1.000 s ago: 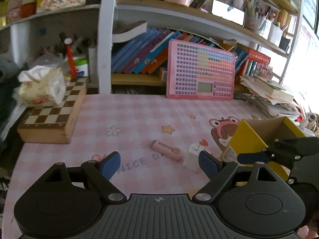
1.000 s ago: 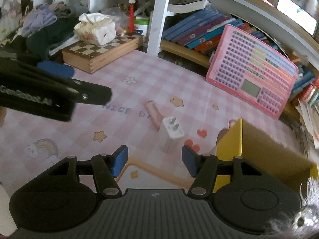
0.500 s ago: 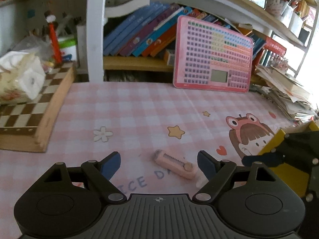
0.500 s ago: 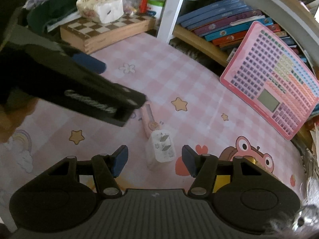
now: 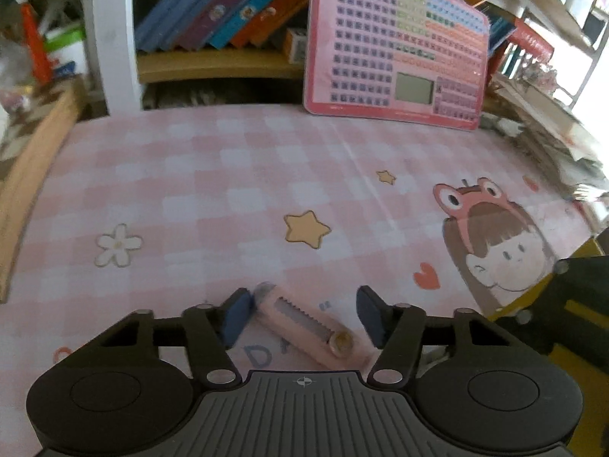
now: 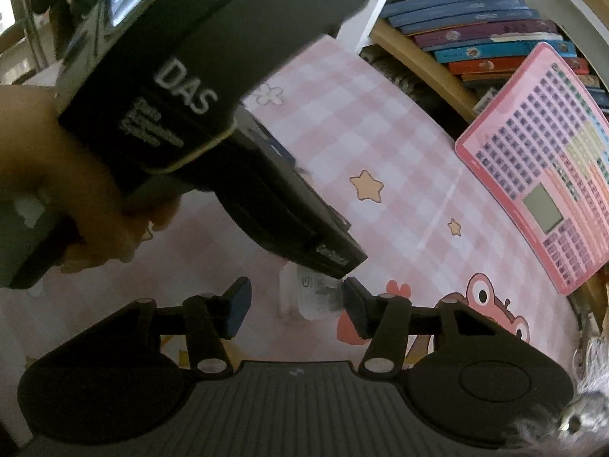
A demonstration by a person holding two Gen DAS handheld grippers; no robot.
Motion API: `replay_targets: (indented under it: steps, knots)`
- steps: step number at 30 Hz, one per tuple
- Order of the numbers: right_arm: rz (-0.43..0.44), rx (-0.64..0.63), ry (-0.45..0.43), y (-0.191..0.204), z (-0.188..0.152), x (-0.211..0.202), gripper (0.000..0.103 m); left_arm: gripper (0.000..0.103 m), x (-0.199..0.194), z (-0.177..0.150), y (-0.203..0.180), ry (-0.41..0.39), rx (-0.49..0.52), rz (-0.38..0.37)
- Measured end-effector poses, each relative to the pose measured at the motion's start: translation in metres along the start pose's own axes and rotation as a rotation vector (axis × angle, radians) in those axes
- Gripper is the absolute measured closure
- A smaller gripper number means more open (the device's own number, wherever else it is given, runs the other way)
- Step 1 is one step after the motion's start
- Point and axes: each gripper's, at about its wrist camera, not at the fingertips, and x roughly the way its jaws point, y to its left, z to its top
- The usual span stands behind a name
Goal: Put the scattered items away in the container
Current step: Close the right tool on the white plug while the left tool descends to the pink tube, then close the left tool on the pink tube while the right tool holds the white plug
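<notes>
A pink utility knife (image 5: 304, 323) lies on the pink checked mat, between the open fingers of my left gripper (image 5: 302, 318); its left tip is next to the left pad (image 5: 236, 314). A white charger plug (image 6: 312, 297) lies on the mat between the open fingers of my right gripper (image 6: 297, 306), close to the right pad (image 6: 356, 304). The left gripper's black body (image 6: 213, 125) crosses the right wrist view and hides the knife there. A yellow edge of the cardboard box (image 5: 571, 361) shows at the lower right of the left wrist view, partly behind the right gripper.
A pink keyboard toy (image 5: 399, 49) leans on the bookshelf at the back, also in the right wrist view (image 6: 548, 167). A wooden chessboard box (image 5: 30, 160) sits at the left. Stacked papers (image 5: 552, 129) lie at the right.
Both grippers have moved forward and down. The knife now lies between the left fingers and the plug between the right fingers. The left gripper now fills much of the right wrist view.
</notes>
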Motion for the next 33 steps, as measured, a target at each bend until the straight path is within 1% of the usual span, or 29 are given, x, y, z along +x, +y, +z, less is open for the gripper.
replay_targets:
  steps: [1, 2, 3, 5, 7, 8, 10, 11, 12, 13, 14, 15, 16, 17, 19, 21, 22, 23, 24, 25, 28, 30, 31, 33]
  knots:
    - [0.013, -0.002, 0.003, -0.001, 0.0, 0.0, 0.062, 0.052, -0.003, -0.001, 0.002, 0.007, 0.005, -0.012]
    - [0.028, -0.002, 0.007, -0.002, -0.001, 0.0, 0.064, 0.054, -0.006, -0.003, 0.006, 0.012, 0.011, -0.02]
    - [0.041, 0.0, 0.01, -0.002, -0.002, -0.001, 0.064, 0.056, -0.01, -0.006, 0.011, 0.019, 0.01, -0.023]
    - [0.055, -0.002, 0.008, -0.001, -0.002, -0.002, 0.065, 0.068, -0.018, -0.009, 0.021, 0.032, -0.001, -0.029]
    - [0.059, -0.01, 0.01, -0.001, -0.001, 0.0, 0.065, 0.069, -0.025, -0.014, 0.026, 0.045, 0.022, -0.033]
    - [0.06, -0.012, 0.013, -0.001, 0.0, 0.001, 0.065, 0.072, -0.028, -0.017, 0.027, 0.063, 0.044, -0.025]
    - [0.067, -0.021, 0.013, -0.001, 0.002, 0.002, 0.066, 0.075, -0.03, -0.025, 0.026, 0.092, 0.112, 0.0]
    - [0.068, -0.025, 0.014, -0.002, 0.003, 0.003, 0.066, 0.075, -0.033, -0.028, 0.025, 0.096, 0.136, 0.005]
    - [0.069, -0.028, 0.015, -0.003, 0.004, 0.004, 0.066, 0.075, -0.036, -0.03, 0.025, 0.097, 0.131, 0.016]
    - [0.071, -0.029, 0.016, -0.003, 0.004, 0.004, 0.067, 0.074, -0.039, -0.029, 0.024, 0.078, 0.11, 0.026]
    - [0.074, -0.029, 0.017, -0.004, 0.004, 0.003, 0.068, 0.072, -0.044, -0.027, 0.023, 0.042, 0.093, 0.014]
    - [0.077, -0.027, 0.02, -0.005, 0.003, 0.003, 0.069, 0.072, -0.048, -0.025, 0.02, 0.006, 0.084, -0.016]
    - [0.08, -0.026, 0.024, -0.006, 0.002, 0.002, 0.071, 0.071, -0.049, -0.022, 0.017, -0.02, 0.085, -0.042]
    - [0.085, -0.027, 0.028, -0.005, 0.001, 0.0, 0.071, 0.071, -0.047, -0.019, 0.012, -0.029, 0.094, -0.059]
    - [0.09, -0.037, 0.034, -0.003, -0.002, -0.002, 0.072, 0.071, -0.036, -0.013, 0.003, -0.011, 0.125, -0.061]
    - [0.089, -0.048, 0.036, -0.001, -0.003, -0.003, 0.072, 0.071, -0.022, -0.009, -0.005, 0.013, 0.157, -0.036]
    - [0.091, -0.048, 0.036, 0.0, -0.004, -0.003, 0.072, 0.064, -0.019, -0.008, -0.009, 0.015, 0.176, -0.026]
    - [0.094, -0.046, 0.037, 0.0, -0.006, -0.004, 0.072, 0.05, -0.017, -0.006, -0.012, 0.02, 0.19, -0.025]
    - [0.096, -0.045, 0.038, 0.001, -0.007, -0.005, 0.072, 0.042, -0.015, -0.005, -0.015, 0.027, 0.2, -0.026]
    - [0.099, -0.044, 0.038, 0.001, -0.008, -0.006, 0.072, 0.027, -0.012, -0.006, -0.018, 0.034, 0.212, -0.016]
    - [0.108, -0.038, 0.04, 0.002, -0.011, -0.008, 0.073, 0.027, -0.01, -0.013, -0.027, 0.022, 0.273, 0.061]
    - [0.117, -0.031, 0.038, 0.002, -0.012, -0.009, 0.074, 0.029, -0.011, -0.016, -0.025, 0.006, 0.267, 0.074]
    - [0.118, -0.031, 0.037, 0.002, -0.012, -0.009, 0.074, 0.032, -0.013, -0.016, -0.023, 0.001, 0.258, 0.087]
    - [0.119, -0.032, 0.035, 0.003, -0.012, -0.01, 0.074, 0.042, -0.015, -0.017, -0.015, 0.003, 0.231, 0.111]
